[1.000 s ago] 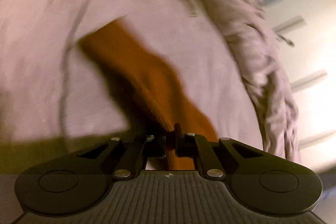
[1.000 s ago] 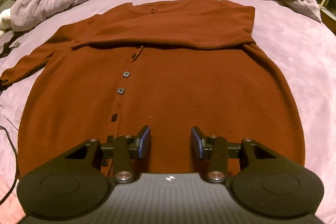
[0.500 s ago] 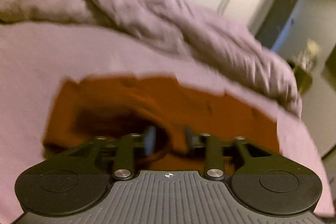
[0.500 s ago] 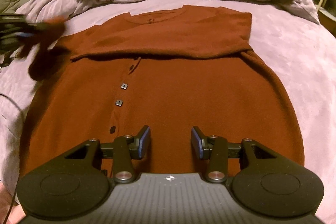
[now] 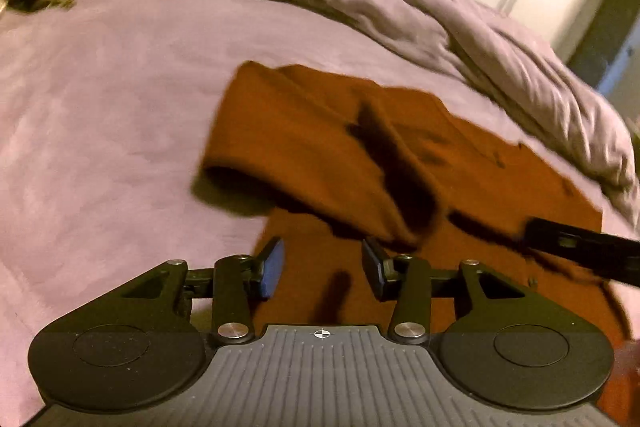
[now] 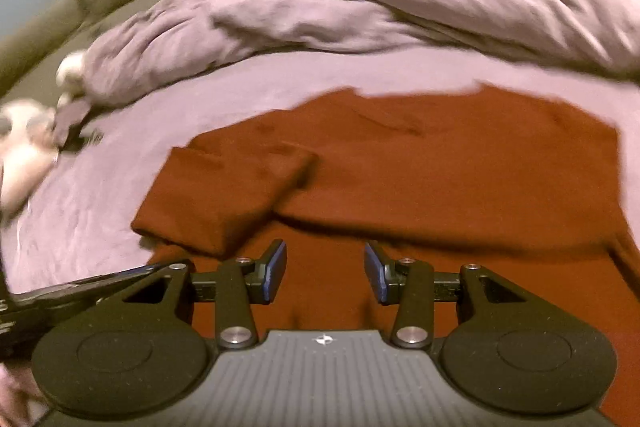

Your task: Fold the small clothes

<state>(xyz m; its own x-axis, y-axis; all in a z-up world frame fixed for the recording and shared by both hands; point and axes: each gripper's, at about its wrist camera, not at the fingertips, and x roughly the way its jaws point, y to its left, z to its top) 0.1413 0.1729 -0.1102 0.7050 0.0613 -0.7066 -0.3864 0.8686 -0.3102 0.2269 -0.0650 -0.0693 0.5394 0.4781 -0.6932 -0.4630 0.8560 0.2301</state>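
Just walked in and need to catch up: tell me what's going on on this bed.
A person with a handheld gripper in each hand is folding a rust-brown cardigan spread on the lilac bed sheet. Both sleeves are folded in over the body; the left sleeve lies across its chest. The left gripper has just been opening, with nothing between its jaws. The right gripper hovers open over the lower front. A rumpled duvet is heaped behind.

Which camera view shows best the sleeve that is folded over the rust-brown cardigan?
The right wrist view: there the folded sleeve lies whole, from its end to the shoulder, across the cardigan. The left wrist view shows the sleeve too, but blurred and partly in dark shadow.
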